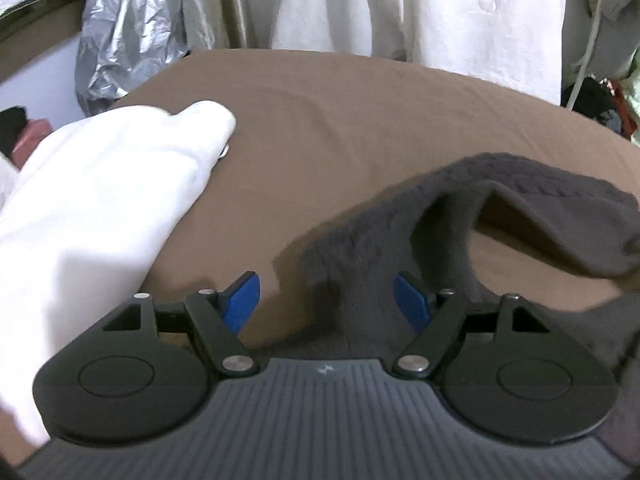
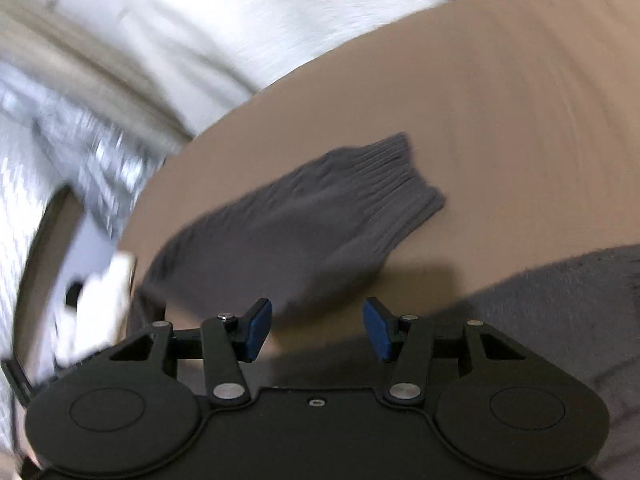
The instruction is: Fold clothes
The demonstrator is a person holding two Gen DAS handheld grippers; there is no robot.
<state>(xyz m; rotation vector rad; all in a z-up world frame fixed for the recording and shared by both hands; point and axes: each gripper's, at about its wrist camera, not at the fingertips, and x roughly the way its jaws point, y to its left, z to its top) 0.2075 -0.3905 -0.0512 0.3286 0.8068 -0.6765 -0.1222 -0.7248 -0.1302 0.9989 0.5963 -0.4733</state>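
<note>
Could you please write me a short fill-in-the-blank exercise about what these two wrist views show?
1. The grey sweater lies on a ____ sheet.
2. The left tool has its fingers ____.
3. The garment left of the sweater is ____.
4. The sleeve's ribbed cuff lies ahead of the ____ tool.

Missing words: brown; open; white; right

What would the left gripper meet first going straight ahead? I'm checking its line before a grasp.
Probably the grey sweater: its fabric lies between the open left gripper fingers already. Beyond is brown sheet; depth is unclear.
</note>
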